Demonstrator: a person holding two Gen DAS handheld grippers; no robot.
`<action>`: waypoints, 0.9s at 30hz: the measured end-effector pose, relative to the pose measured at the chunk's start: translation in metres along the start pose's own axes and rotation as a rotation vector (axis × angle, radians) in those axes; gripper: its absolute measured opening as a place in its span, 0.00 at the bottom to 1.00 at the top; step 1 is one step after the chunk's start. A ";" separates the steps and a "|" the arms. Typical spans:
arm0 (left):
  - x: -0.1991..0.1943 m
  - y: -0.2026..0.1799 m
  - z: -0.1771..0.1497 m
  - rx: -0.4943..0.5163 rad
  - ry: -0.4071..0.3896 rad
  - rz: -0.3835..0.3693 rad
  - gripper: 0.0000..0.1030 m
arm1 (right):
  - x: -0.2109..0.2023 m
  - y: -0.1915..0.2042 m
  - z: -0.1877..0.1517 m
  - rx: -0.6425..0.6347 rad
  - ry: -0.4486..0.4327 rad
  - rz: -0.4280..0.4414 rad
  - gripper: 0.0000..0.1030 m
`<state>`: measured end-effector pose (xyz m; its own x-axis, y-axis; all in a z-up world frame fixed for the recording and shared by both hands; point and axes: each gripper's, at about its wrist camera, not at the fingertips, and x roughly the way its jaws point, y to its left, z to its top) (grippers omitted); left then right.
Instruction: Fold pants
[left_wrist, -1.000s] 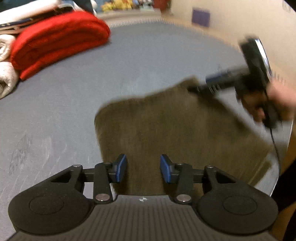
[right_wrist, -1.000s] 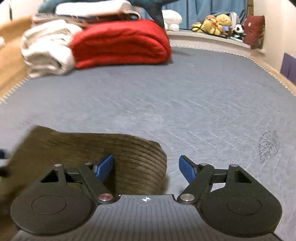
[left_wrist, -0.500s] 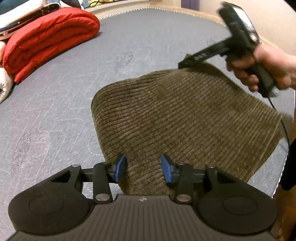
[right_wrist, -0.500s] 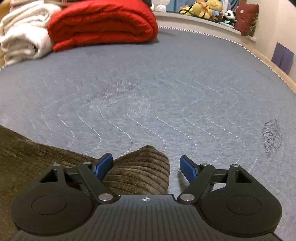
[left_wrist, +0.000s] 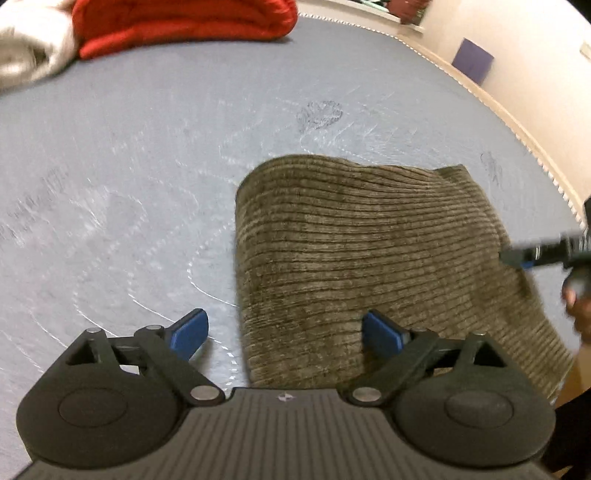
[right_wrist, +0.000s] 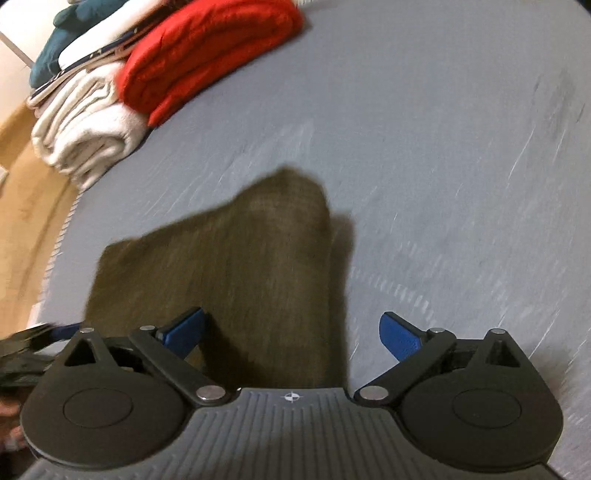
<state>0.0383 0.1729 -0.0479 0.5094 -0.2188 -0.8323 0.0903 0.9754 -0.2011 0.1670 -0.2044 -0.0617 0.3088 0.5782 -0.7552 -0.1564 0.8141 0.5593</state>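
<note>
My left gripper (left_wrist: 284, 334) has its jaws wide, and they have just been opening. Its blue pads (left_wrist: 188, 334) press on nothing. Outside the left jaw I see only the grey mattress (left_wrist: 110, 184) with its stitched wavy lines. Between the jaws lies the near left corner of the pants (left_wrist: 351, 258), a folded piece of olive-brown corduroy that rests flat on the mattress. The left edge of the pants runs forward from the gap, a little inside the left pad, and the right pad sits over the cloth. Whether it touches the cloth I cannot tell. Beyond the right jaw the cloth continues to the far right, where I see the tip of the other gripper, blurred, at the edge of the pants.

My right gripper (right_wrist: 291, 332) also has its jaws wide, and they too have just been opening. Here the picture is blurred. The pants (right_wrist: 229, 266) fill the space from outside the left jaw to about the middle of the gap, and the right pad stands over bare mattress (right_wrist: 443, 166), apart from the cloth. Far ahead of the left jaw there is a red blanket (right_wrist: 210, 55) beside a rolled white blanket (right_wrist: 85, 125).
</note>
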 end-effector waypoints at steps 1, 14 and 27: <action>0.003 0.003 0.001 -0.025 0.009 -0.020 0.92 | 0.004 0.002 -0.001 -0.010 0.033 0.018 0.97; 0.054 0.016 0.007 -0.153 0.090 -0.151 1.00 | 0.029 0.042 -0.014 -0.189 0.082 -0.012 0.93; 0.020 -0.020 0.032 -0.094 -0.154 -0.132 0.53 | -0.004 0.050 0.013 -0.220 0.010 0.028 0.40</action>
<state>0.0739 0.1503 -0.0442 0.6234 -0.3306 -0.7085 0.0884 0.9302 -0.3563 0.1704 -0.1668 -0.0265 0.2924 0.6000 -0.7446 -0.3657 0.7896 0.4927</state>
